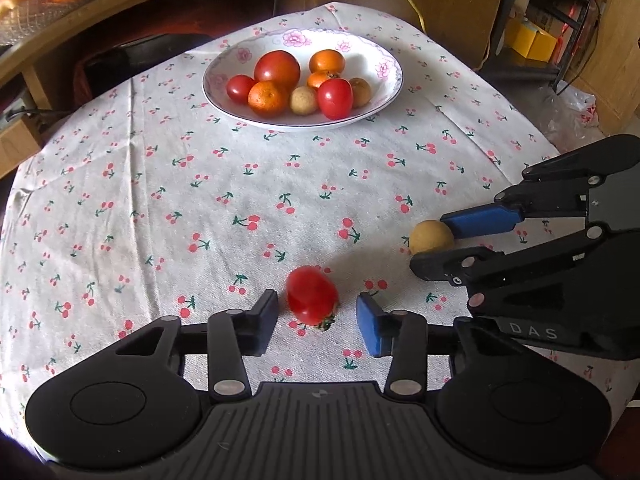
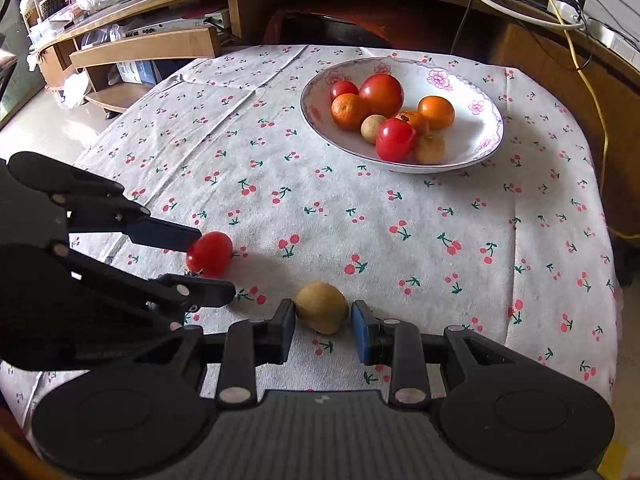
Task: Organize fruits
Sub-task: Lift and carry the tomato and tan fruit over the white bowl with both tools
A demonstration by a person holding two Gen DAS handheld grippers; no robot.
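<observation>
The left gripper (image 1: 317,317) sits low near the table's front edge, jaws apart. The right gripper (image 2: 323,326) lies just beside it, level, its jaws also parted, narrower.

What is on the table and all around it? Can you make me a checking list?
Surface: round table under a cherry-print cloth, wrinkled at the edges.
Job's things: flowered plate holding tomatoes, oranges and small tan fruits; a red tomato and a tan fruit lie loose on the cloth.
Clutter: nothing seen on the cloth.
Grippers: left gripper open around the tomato; right gripper open around the tan fruit, pads close to it.
Cables: yellow cable and power strip behind the table.
Surroundings: wooden shelves, cardboard box.
</observation>
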